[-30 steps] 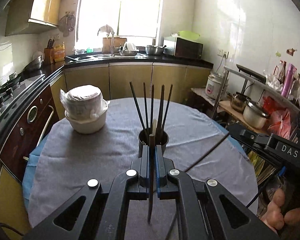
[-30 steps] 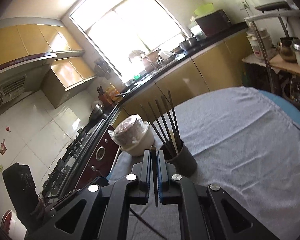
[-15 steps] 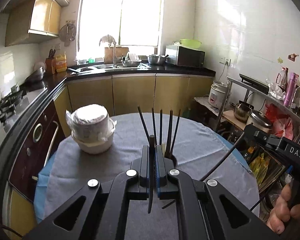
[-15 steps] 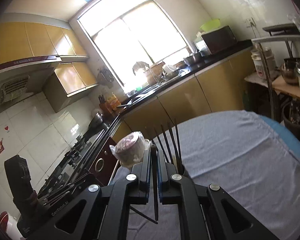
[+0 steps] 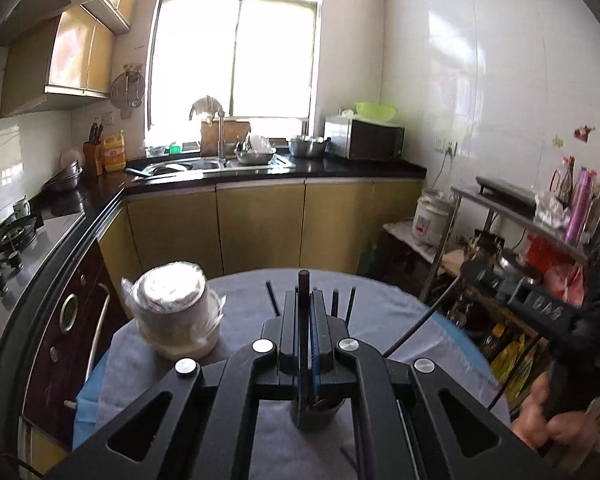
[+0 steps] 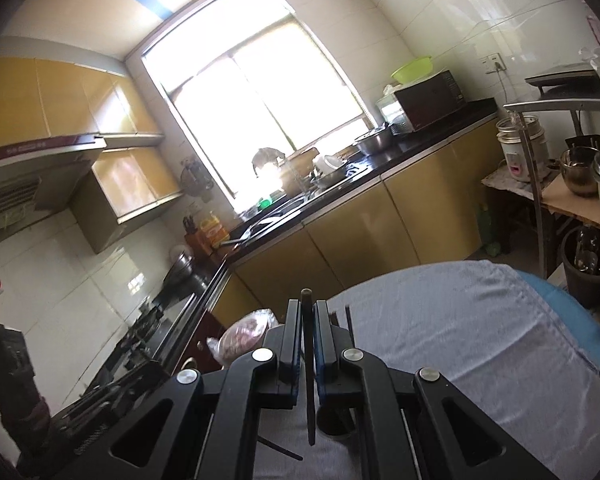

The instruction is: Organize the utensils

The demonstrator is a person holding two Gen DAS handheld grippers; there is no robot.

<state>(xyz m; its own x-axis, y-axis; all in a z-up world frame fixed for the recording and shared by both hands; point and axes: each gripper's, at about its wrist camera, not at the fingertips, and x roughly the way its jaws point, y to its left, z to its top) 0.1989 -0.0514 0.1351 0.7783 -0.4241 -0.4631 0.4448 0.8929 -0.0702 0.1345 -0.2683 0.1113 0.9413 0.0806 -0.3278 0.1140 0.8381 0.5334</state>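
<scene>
My left gripper point(image 5: 304, 300) is shut on a dark chopstick point(image 5: 303, 280) held upright, directly above the dark utensil cup point(image 5: 318, 416) on the grey-clothed round table point(image 5: 380, 312). Several chopstick tips point(image 5: 350, 300) stick up from the cup behind the fingers. My right gripper point(image 6: 308, 308) is shut on another dark chopstick point(image 6: 310, 380) that points down, beside the same cup point(image 6: 334, 420). The right gripper with its chopstick also shows at the right of the left wrist view point(image 5: 540, 312).
A plastic-wrapped white bowl stack point(image 5: 176, 312) stands on the table's left point(image 6: 244, 336). Kitchen counters with a sink point(image 5: 204, 166) lie behind, a stove point(image 5: 8, 240) at left, a cluttered shelf point(image 5: 540, 216) at right. A loose chopstick point(image 6: 280, 448) lies on the cloth.
Both grippers have risen and tilted up, so the cup has dropped low in both views, under the fingers. Each still holds its chopstick.
</scene>
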